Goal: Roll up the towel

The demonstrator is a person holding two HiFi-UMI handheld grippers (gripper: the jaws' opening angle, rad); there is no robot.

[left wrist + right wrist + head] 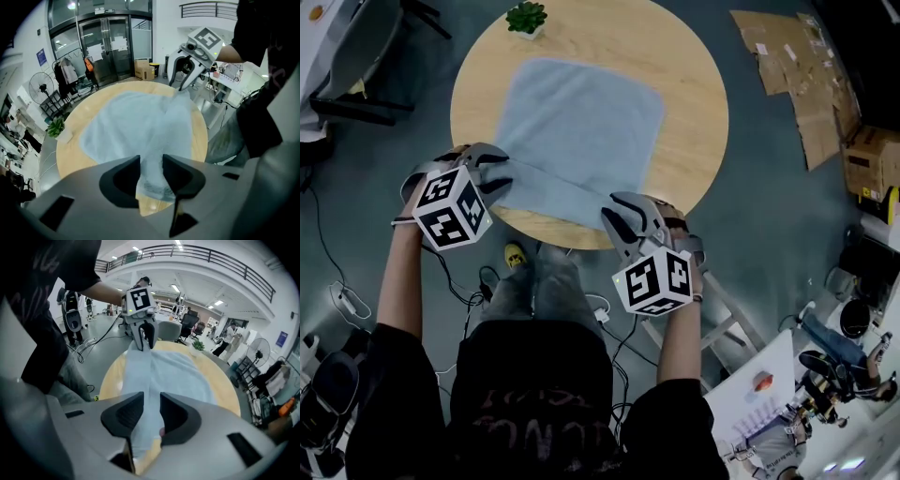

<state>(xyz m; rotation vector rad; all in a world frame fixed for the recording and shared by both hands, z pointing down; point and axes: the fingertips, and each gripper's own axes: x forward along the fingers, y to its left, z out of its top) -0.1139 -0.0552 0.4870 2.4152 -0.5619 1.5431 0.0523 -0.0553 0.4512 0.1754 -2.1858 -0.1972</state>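
Open-plan office-lab hall: glass doors (112,47), mezzanine railing (206,254), office chairs (190,324), cardboard box (870,161).

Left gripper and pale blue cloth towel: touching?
Touching. In the left gripper view the left gripper pinches the pale blue cloth towel between its jaws.

My left gripper (501,173) and right gripper (615,214) cover the towel's (581,122) near corners in the head view; that view's top edge cuts off the table's (694,122) far rim.
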